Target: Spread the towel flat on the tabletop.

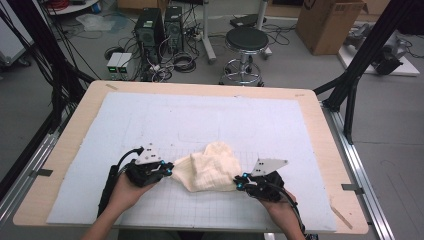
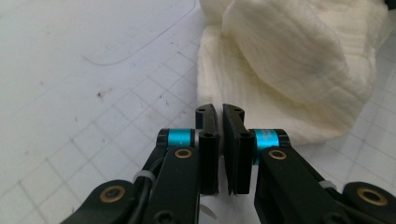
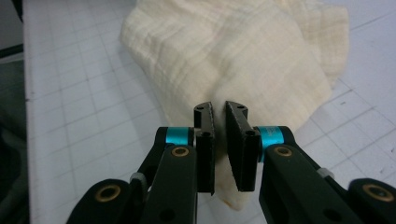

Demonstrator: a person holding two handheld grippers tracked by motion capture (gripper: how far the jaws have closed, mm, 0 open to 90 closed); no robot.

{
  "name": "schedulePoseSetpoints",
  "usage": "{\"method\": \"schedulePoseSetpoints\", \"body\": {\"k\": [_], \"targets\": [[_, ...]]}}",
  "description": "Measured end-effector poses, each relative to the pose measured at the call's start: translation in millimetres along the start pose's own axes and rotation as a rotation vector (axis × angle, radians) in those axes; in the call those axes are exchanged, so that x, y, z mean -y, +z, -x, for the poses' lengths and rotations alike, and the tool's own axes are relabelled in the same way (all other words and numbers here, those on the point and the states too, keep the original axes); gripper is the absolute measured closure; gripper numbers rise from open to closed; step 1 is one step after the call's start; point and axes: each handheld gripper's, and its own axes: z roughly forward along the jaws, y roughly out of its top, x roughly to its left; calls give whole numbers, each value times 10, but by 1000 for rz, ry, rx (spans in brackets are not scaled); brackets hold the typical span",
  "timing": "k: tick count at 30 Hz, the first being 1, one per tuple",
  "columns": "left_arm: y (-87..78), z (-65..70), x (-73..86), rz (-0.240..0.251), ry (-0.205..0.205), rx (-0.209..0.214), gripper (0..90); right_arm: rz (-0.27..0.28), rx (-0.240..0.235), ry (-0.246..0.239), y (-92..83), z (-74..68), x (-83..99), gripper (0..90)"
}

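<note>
Left gripper [image 1: 169, 170] and right gripper [image 1: 240, 182] each pinch an edge of the cream cloth [image 1: 210, 167], lower centre. White grid mat [image 1: 150, 125] bare around; stool [image 1: 246, 42] upper centre.

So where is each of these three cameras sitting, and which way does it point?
High view: above the person's side, facing forward and down at the table; forearms, both hands and both grippers show.
Left gripper view: rides the left gripper, looking along its black jaws to the cloth.
Right gripper view: rides the right gripper, jaws closed on the cloth's edge.
All three share the cream cloth on the white gridded mat.
</note>
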Motion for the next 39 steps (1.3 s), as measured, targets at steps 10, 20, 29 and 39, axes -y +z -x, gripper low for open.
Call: {"method": "schedulePoseSetpoints", "body": {"k": [10,20,29,39], "targets": [[-360,217,374,37,-52,-36,844,-18,-27,-5,-89,-253,38,824],[-432,361,486,24,-23,26,663,-57,-107,1,-84,-428,127,663],[-263,159,153,57,-28,59,574,22,-19,-18,-162,-197,-138,612],[235,23,-152,-17,57,47,751,22,-58,-27,170,132,-355,597]]}}
